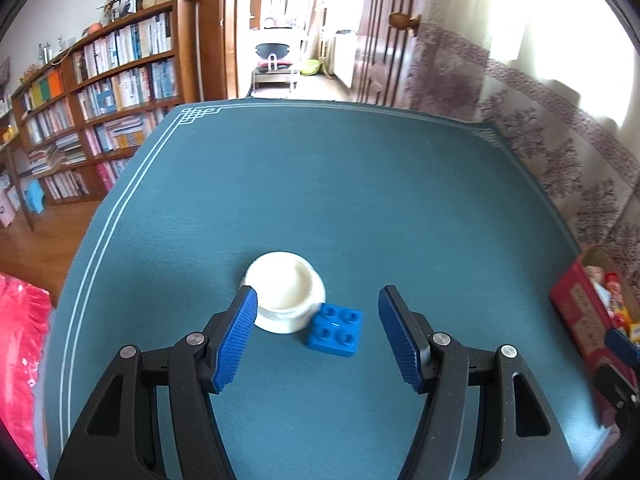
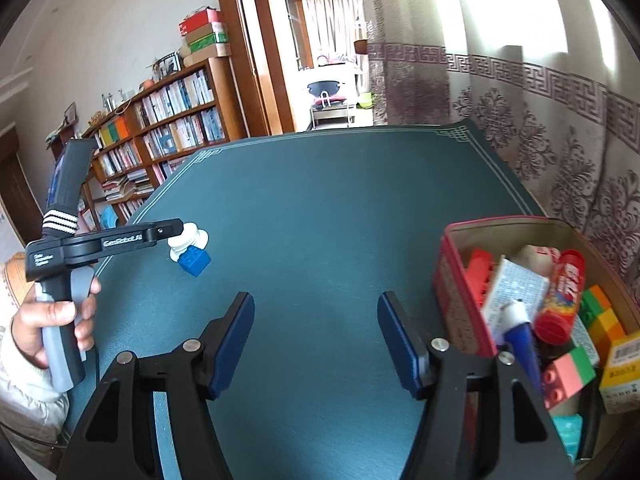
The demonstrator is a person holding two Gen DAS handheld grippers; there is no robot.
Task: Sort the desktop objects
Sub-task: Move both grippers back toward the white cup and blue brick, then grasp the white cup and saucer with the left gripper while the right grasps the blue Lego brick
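Your left gripper (image 1: 318, 300) stood with jaws spread and nothing pinched, hanging over a white pot (image 1: 286, 292) and a blue brick (image 1: 335, 330) that touched each other on the green table mat (image 1: 320, 184). The left fingertip (image 1: 244, 308) overlapped the pot's edge; contact could not be confirmed. Your right gripper (image 2: 316, 308) was likewise spread and empty over bare mat, just beside the red box (image 2: 454, 280) already crammed with bricks, tubes and cartons.

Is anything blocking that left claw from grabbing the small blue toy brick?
Nothing lies between the open left gripper and the blue studded plastic brick. A white round plastic lid touches the brick's far-left corner, beside the left finger, crowding the grasp.
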